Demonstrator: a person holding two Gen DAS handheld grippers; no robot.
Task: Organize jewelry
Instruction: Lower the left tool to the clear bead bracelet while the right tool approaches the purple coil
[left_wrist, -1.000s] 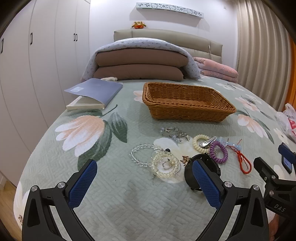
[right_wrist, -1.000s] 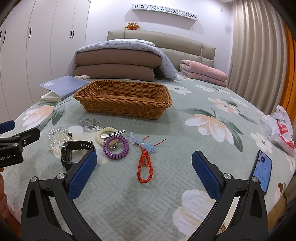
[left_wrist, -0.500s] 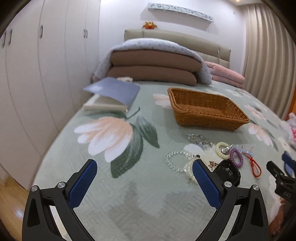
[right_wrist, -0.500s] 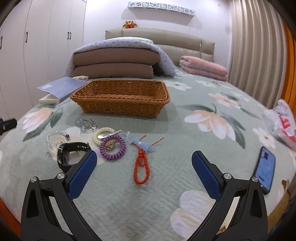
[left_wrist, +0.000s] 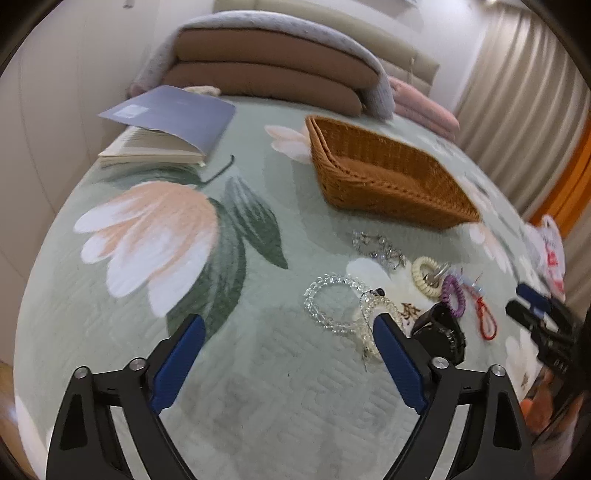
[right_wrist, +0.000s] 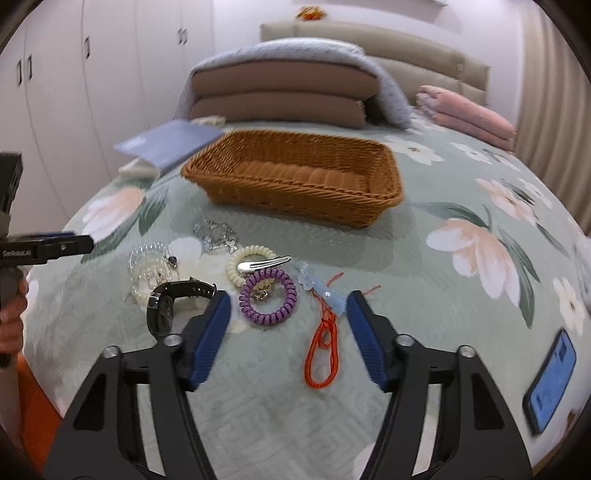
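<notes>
Jewelry lies loose on the floral bedspread in front of an empty wicker basket (right_wrist: 295, 192) (left_wrist: 388, 177). My right gripper (right_wrist: 288, 299) hovers over the pile with its jaws closing. A purple coil hair tie (right_wrist: 267, 299) and a red cord (right_wrist: 323, 347) lie on the bed between its fingers, and the pads touch neither. A black watch (right_wrist: 166, 306) sits just left of it. My left gripper (left_wrist: 288, 321) is also closing, with only bedspread between its fingers. Clear bead bracelets (left_wrist: 332, 302) lie just ahead of its right finger. Farther back are a cream coil tie (right_wrist: 251, 254) and a silver clip (right_wrist: 262, 264).
An open book (left_wrist: 166, 125) lies at the back left and stacked pillows (left_wrist: 266, 74) at the head of the bed. A phone (right_wrist: 552, 384) rests at the right edge and a plastic bag (left_wrist: 550, 251) beyond it. A hand (right_wrist: 11, 314) holds the left gripper's handle.
Both grippers tipped downward toward the bed and their jaws narrowed. The right one shifted left, so the purple tie now lies between its fingers. The left swung left of the jewelry.
</notes>
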